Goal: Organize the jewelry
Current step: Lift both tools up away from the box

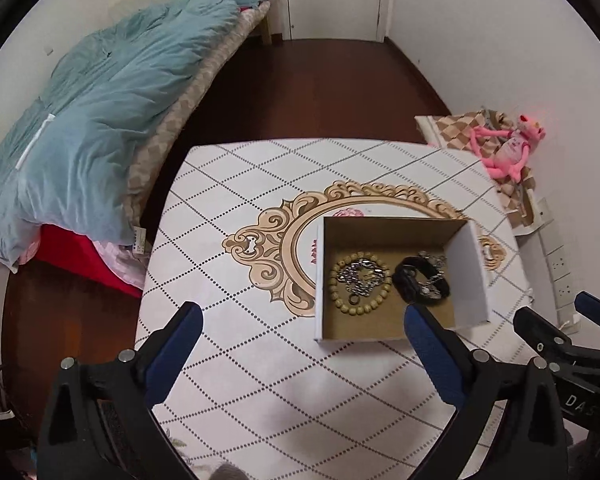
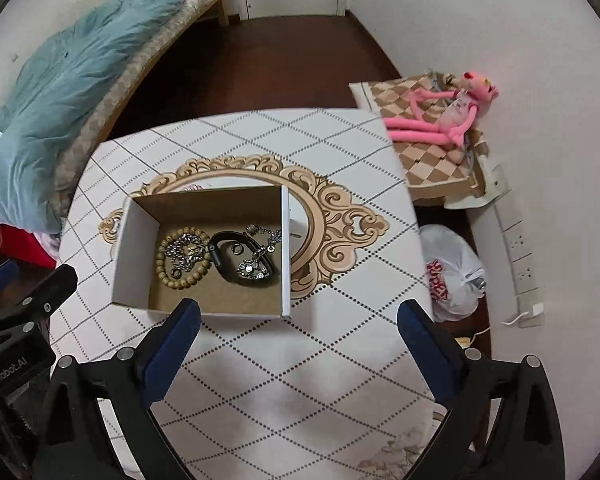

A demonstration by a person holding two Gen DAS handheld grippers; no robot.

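Note:
A shallow cardboard box (image 1: 474,272) (image 2: 134,248) stands on the patterned table (image 1: 260,360) (image 2: 300,360). Inside lie a wooden bead bracelet (image 1: 374,304) (image 2: 162,260), a silver chain (image 1: 362,274) (image 2: 186,254), a black band (image 1: 408,276) (image 2: 224,258), a sparkly silver piece (image 2: 254,266) and small rings (image 2: 236,248). My left gripper (image 1: 304,320) is open and empty, just in front of the box's near left corner. My right gripper (image 2: 298,316) is open and empty, in front of the box's near right corner. Each gripper also shows at the edge of the other's view.
A bed with a blue quilt (image 1: 88,120) (image 2: 60,92) is to the left. A pink plush toy (image 1: 508,148) (image 2: 440,116) lies on a checkered cushion at the right. A white plastic bag (image 2: 452,272) sits on the floor beside the table. Wall sockets (image 2: 524,256) are at the right.

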